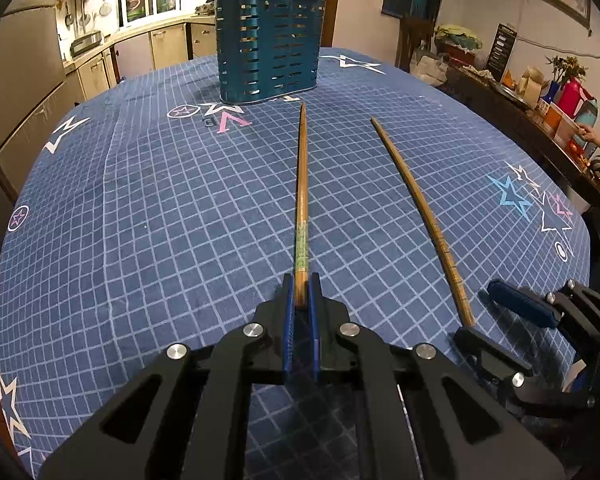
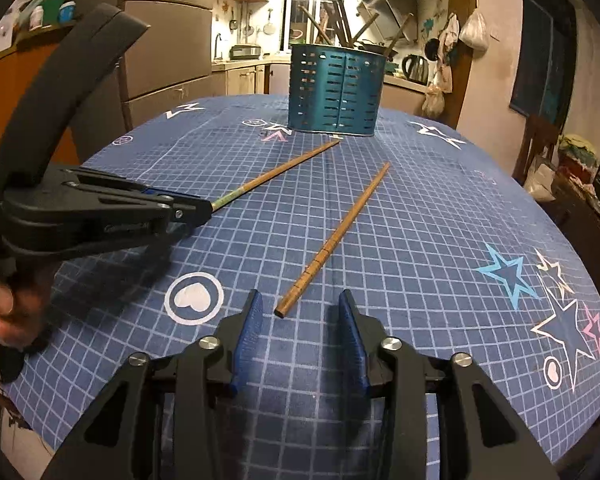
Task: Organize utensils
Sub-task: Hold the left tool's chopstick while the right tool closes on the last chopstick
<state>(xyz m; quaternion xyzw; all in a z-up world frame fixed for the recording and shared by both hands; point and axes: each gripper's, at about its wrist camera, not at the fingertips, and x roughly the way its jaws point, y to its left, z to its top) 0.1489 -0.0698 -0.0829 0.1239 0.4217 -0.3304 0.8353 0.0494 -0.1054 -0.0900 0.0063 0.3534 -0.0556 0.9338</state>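
My left gripper (image 1: 301, 280) is shut on the butt end of a wooden chopstick with a green band (image 1: 302, 184); its tip points at the blue slotted utensil holder (image 1: 269, 48) at the far side. The same gripper (image 2: 204, 210) and chopstick (image 2: 280, 172) show in the right wrist view. A second plain chopstick (image 1: 420, 212) lies on the cloth to the right. My right gripper (image 2: 300, 304) is open, its jaws on either side of that chopstick's near end (image 2: 332, 240), just short of it. The holder (image 2: 336, 88) stands beyond and has several utensils in it.
The table is covered by a blue grid cloth with stars (image 2: 460, 240). A sideboard with bottles and boxes (image 1: 548, 112) runs along the right. Kitchen cabinets (image 1: 100, 64) and a fridge (image 2: 164, 56) stand behind the table.
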